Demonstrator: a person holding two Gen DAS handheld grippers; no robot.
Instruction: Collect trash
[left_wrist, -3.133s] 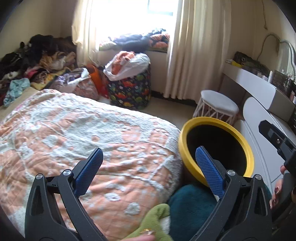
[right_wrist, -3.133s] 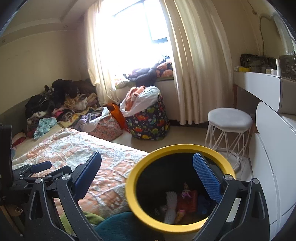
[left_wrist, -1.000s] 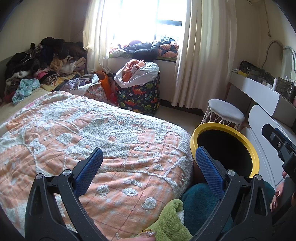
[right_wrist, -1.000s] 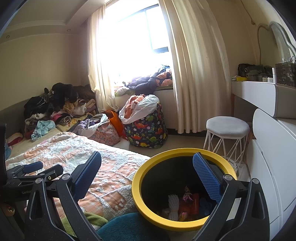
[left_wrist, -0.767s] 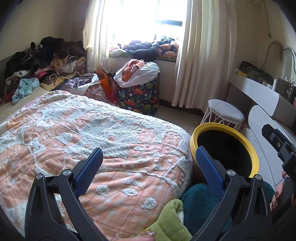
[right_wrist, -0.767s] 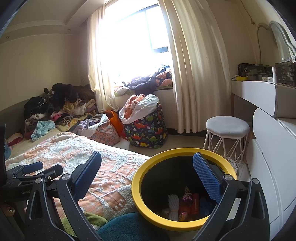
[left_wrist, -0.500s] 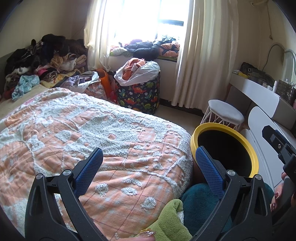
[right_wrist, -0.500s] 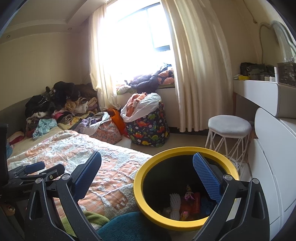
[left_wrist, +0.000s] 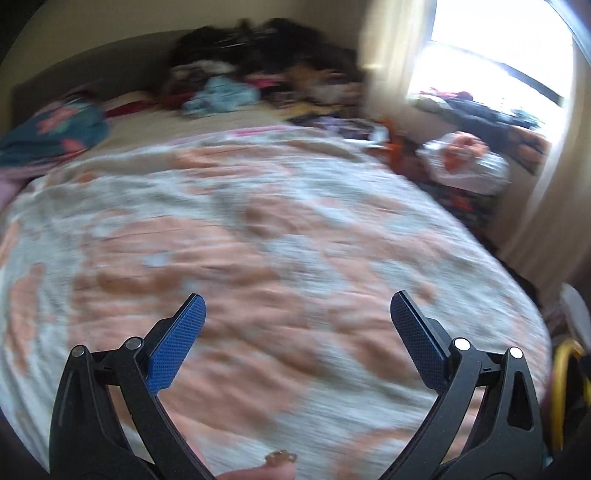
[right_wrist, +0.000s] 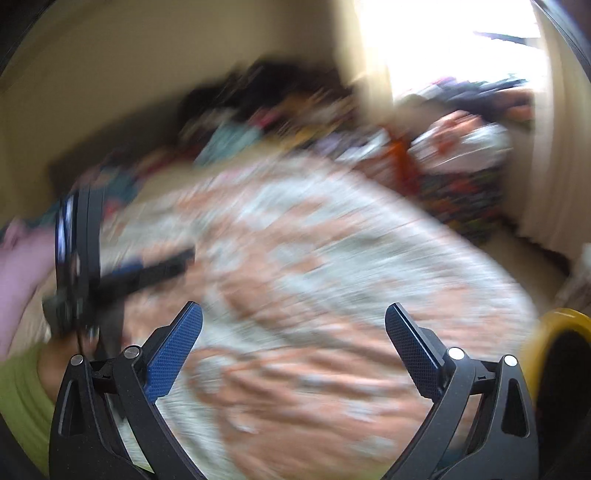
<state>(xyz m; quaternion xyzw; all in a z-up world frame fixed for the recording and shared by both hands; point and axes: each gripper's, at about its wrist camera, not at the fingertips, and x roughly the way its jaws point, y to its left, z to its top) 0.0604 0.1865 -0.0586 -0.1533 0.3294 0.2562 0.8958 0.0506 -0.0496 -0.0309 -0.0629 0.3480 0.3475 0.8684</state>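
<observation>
Left gripper (left_wrist: 297, 325): jaws spread wide, nothing between the blue pads, aimed across the bedspread (left_wrist: 258, 251).
Right gripper (right_wrist: 293, 332): also spread wide and empty, pointed over the same bedspread.
Trash to collect: none made out on the bedspread in either view; both views smeared, so small scraps could be missed.
Bin (right_wrist: 554, 332): yellow rim and dark inside, at the far right edge of the right wrist view, off the corner of the bed; only a thin yellow sliver at the right edge of the left wrist view.
Nearer gripper to bin: probably the right.
Direction of likely next pick: forward and left, toward the clothes heap (left_wrist: 266, 70) at the far side of the bed; no long axis to judge yet.
Left gripper seen from the right: dark blurred shape at the left, above a green sleeve (right_wrist: 22, 402).
Risk: blur hides any small item.
</observation>
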